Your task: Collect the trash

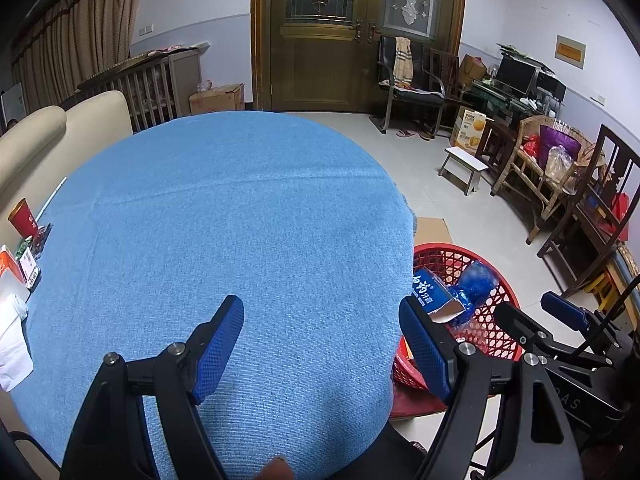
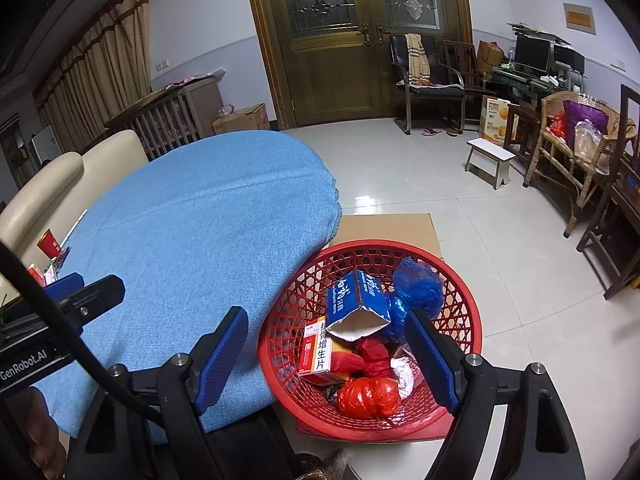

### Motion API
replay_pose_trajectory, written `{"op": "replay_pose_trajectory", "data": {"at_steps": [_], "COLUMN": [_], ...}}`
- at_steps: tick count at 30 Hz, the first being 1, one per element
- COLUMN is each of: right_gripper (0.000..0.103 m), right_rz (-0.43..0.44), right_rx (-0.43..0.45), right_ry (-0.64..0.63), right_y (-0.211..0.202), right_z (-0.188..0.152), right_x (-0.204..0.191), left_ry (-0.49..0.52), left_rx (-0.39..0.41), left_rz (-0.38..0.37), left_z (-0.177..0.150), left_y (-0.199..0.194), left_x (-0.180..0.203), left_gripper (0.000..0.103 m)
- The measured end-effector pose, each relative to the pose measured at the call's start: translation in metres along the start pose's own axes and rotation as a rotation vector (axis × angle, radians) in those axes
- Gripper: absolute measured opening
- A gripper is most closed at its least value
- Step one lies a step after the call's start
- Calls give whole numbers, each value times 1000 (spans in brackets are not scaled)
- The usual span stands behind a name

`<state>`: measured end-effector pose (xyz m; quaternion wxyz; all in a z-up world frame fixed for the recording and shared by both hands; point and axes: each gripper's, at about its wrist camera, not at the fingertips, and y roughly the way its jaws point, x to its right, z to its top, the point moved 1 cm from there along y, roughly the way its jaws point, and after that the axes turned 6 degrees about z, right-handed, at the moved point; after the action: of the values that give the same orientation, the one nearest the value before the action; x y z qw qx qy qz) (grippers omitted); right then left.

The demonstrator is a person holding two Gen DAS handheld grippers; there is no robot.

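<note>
A: Right wrist view: right gripper point(image 2: 328, 356) is hanging with jaws spread wide, gripping nothing. The basket point(image 2: 460, 280) is lying directly ahead and below, between the fingers.

B: Contents?

A: Blue carton point(image 2: 356, 300), open end facing the camera, is lying on top; white-and-orange box point(image 2: 320, 350) beside it, long axis running roughly toward the camera. A knotted red bag point(image 2: 368, 396) and a blue bag point(image 2: 418, 288), both crinkly film. Basket is rigid red plastic lattice, round, sitting on cardboard point(image 2: 392, 228) against the table point(image 2: 200, 220) edge.

B: Left side?

A: Left gripper point(image 1: 322, 344) is hovering over blue woven cloth, jaws equally wide, empty. Remaining clutter, red cup point(image 1: 23, 217) and white paper point(image 1: 12, 344), is sitting at the far left rim. Judgement: left hand is nearer to that; whether it counts as trash, cannot tell.
</note>
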<state>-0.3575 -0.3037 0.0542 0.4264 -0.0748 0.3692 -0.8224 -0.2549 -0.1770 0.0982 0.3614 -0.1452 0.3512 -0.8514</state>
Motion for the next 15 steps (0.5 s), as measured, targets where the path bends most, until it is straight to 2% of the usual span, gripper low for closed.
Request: {"op": "replay_pose_trajectory", "data": {"at_steps": [15], "right_gripper": [83], "right_rz": [1], "right_rx": [-3], "right_ry": [-1], "right_y": [0], "right_z": [0], "right_x": [0], "left_ry": [16], "left_rx": [5], "left_rz": [-12], "left_z": [0], "left_y": [-1], "left_x": [3], "left_gripper": [80]}}
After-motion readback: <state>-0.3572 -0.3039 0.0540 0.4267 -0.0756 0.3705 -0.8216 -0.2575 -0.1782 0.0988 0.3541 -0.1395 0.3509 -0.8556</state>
